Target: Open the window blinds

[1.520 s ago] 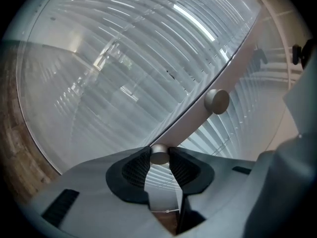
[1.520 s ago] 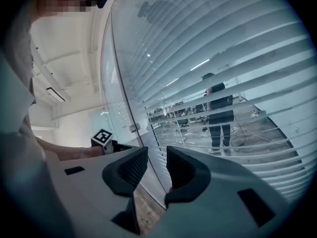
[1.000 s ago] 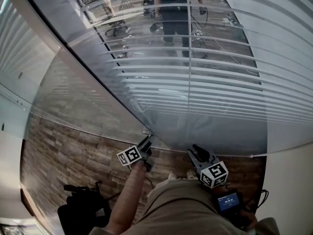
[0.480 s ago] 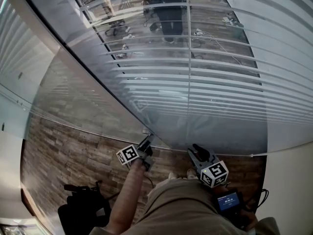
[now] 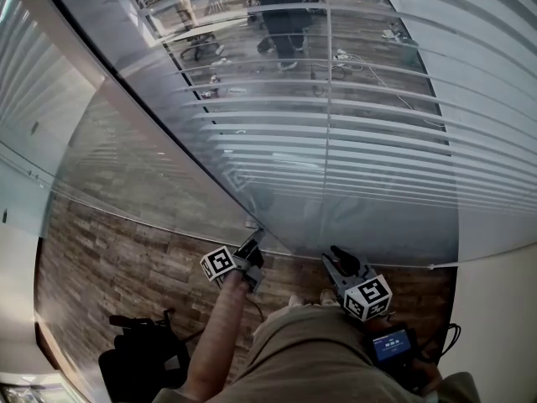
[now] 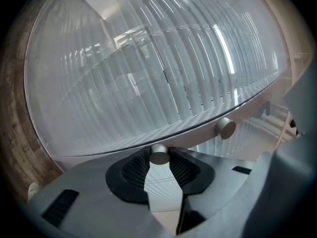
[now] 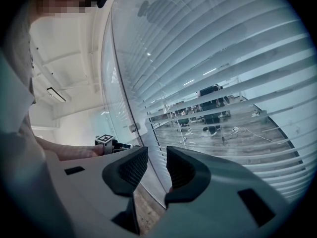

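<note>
Left gripper (image 6: pixel 159 158): jaws clenched on a small round metal knob (image 6: pixel 159 154) on the pale frame rail at the edge of the glass.
Right gripper (image 7: pixel 156 155): jaws released, nothing between them, near the glass.
Window blinds (image 5: pixel 336 141): behind the glass, with the slats partly tilted and a room showing through the gaps.
Step in hand: probably turning the knob to tilt the slats.
Next move: roll the left gripper about the knob's axis with a firm grip until the slats lie edge-on.

Bright, cool light glares off the glass (image 5: pixel 126 166); fisheye bending, dark corners in both gripper views.
</note>
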